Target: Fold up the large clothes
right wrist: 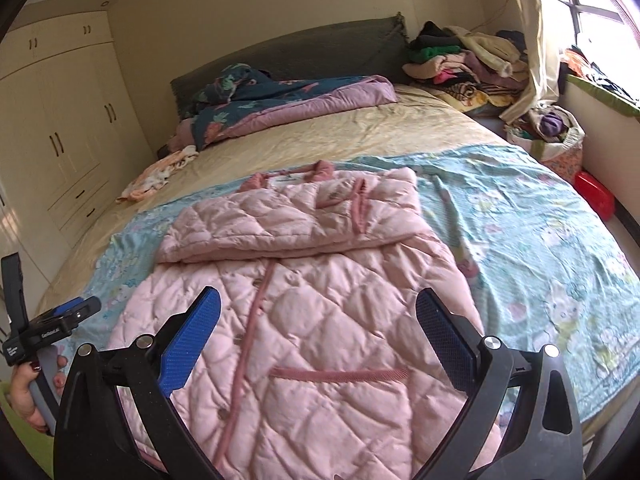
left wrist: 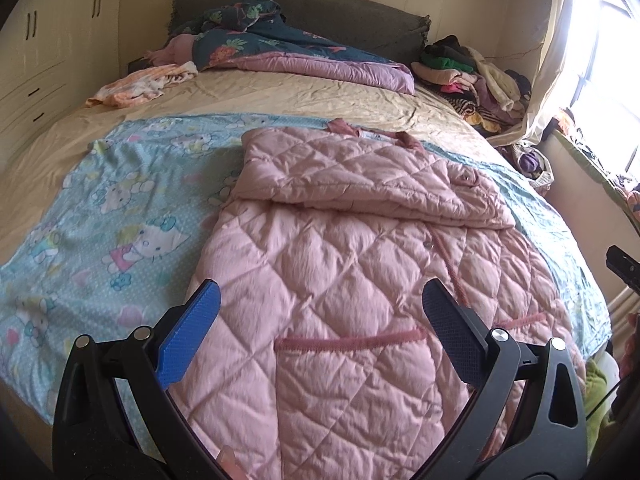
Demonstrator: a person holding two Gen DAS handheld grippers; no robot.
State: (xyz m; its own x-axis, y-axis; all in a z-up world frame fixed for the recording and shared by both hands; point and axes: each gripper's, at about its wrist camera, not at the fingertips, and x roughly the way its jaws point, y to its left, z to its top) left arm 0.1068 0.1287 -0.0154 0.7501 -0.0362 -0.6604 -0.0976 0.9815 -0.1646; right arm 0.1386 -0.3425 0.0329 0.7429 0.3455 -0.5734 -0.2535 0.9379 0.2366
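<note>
A pink quilted coat [left wrist: 340, 264] lies flat on a light blue cartoon sheet [left wrist: 120, 208] on the bed, collar at the far end, both sleeves folded across its chest. It also shows in the right wrist view [right wrist: 320, 300]. My left gripper [left wrist: 320, 300] is open and empty, held above the coat's lower half near the pocket. My right gripper [right wrist: 318, 312] is open and empty, also above the coat's lower half. The left gripper shows at the left edge of the right wrist view [right wrist: 60, 320], held in a hand.
A folded floral duvet [left wrist: 280, 48] lies at the headboard. A pile of clothes [left wrist: 472, 76] sits at the far right corner. An orange-white cloth [left wrist: 140, 84] lies far left. Wardrobes [right wrist: 60, 120] stand left, a basket [right wrist: 548, 128] and a red box [right wrist: 594, 196] right.
</note>
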